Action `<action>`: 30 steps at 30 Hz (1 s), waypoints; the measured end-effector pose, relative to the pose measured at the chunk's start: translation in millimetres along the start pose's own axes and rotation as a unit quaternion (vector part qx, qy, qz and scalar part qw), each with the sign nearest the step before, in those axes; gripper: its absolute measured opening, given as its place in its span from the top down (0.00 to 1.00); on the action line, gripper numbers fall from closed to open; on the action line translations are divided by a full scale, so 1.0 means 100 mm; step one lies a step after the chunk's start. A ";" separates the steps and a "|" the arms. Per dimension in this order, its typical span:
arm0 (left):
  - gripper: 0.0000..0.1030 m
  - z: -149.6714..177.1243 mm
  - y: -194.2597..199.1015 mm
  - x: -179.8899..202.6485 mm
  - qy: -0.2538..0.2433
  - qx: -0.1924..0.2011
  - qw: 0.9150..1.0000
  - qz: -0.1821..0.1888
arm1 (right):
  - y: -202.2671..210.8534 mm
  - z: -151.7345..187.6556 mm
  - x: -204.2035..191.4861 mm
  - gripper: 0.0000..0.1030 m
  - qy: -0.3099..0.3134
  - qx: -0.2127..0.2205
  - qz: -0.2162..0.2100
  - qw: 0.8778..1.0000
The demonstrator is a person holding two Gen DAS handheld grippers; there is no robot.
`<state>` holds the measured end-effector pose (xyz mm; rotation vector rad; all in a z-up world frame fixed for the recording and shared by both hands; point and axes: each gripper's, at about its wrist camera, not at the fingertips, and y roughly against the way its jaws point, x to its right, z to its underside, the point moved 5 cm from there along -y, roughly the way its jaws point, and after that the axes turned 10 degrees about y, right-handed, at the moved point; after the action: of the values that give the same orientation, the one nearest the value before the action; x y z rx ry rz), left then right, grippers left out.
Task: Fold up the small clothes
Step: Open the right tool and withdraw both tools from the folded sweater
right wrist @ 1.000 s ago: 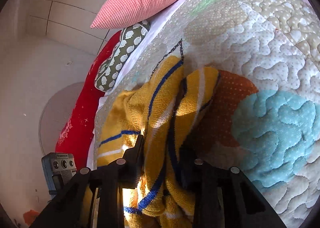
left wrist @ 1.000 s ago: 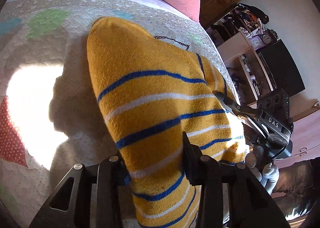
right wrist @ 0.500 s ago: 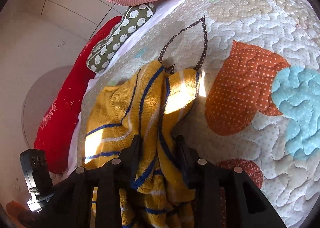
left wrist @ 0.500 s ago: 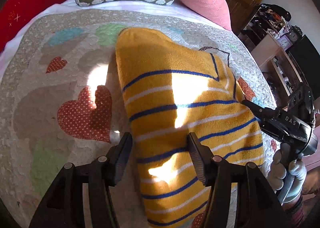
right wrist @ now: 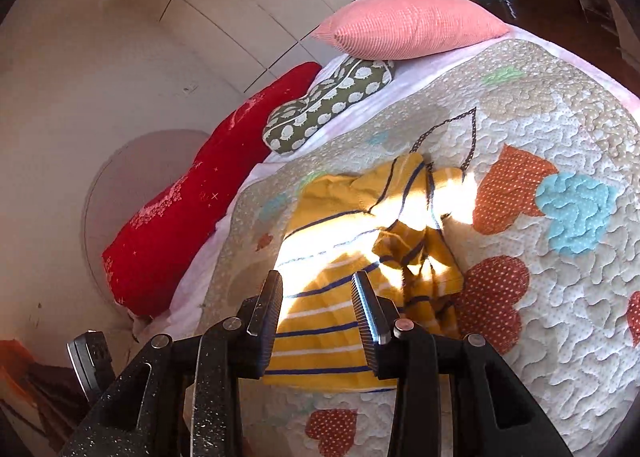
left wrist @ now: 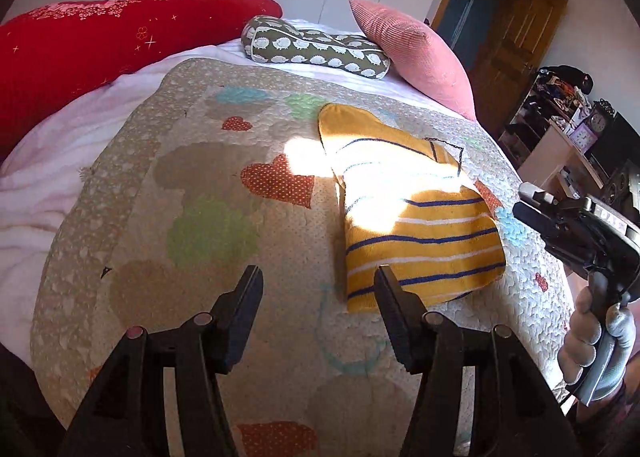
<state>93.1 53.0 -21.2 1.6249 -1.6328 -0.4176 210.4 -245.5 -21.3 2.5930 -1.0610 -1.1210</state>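
Note:
A small yellow garment with blue and white stripes (left wrist: pixel 416 225) lies folded on the quilt, right of centre in the left wrist view. It also shows in the right wrist view (right wrist: pixel 360 257), with a bunched sleeve on its right side. My left gripper (left wrist: pixel 316 277) is open and empty, above the quilt just left of the garment's near edge. My right gripper (right wrist: pixel 316 285) is open and empty, above the garment's near edge. The right gripper also shows at the right edge of the left wrist view (left wrist: pixel 576 225), held in a hand.
The patchwork quilt (left wrist: pixel 208 225) with hearts covers the bed. A red bolster (left wrist: pixel 100 41), a green patterned cushion (left wrist: pixel 316 47) and a pink pillow (left wrist: pixel 416 53) lie at the head. Shelves and a wooden door (left wrist: pixel 508 41) stand to the right.
Both grippers let go of the garment, opened and drew back. The garment now lies flat and folded on the quilt.

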 end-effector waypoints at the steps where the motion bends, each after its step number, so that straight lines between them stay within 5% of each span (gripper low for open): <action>1: 0.45 0.03 0.06 -0.02 0.001 0.004 1.000 -0.001 | -0.10 0.05 0.02 0.63 -0.005 -0.008 -0.003 1.000; 5: 0.43 0.13 0.29 -0.03 -0.013 0.029 0.999 -0.009 | -0.50 0.35 0.59 0.59 -0.058 -0.062 0.086 0.993; 8: 0.38 0.15 0.46 0.00 -0.038 0.066 0.997 -0.026 | -0.45 0.50 0.84 0.68 -0.127 -0.029 0.055 0.990; 13: 0.11 0.18 0.80 0.05 -0.077 0.174 0.980 -0.055 | -0.01 0.66 0.29 0.55 -0.030 -0.021 0.100 0.994; 20: 0.00 0.20 1.26 0.28 -0.112 0.280 0.948 -0.103 | 0.71 0.94 -0.06 0.53 0.000 0.038 0.142 0.989; 24: 0.00 0.28 1.37 0.41 -0.117 0.300 0.938 -0.128 | 1.03 0.95 -0.21 0.46 0.014 0.076 0.167 0.983; 30: 0.00 0.37 1.25 0.53 -0.131 0.267 0.948 -0.110 | 1.11 1.11 -0.28 0.39 0.023 0.082 0.207 0.975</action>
<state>-13.1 8.0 58.8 2.2482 -1.8779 -0.3283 59.7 -293.1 -43.6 2.3309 -1.6453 -0.9015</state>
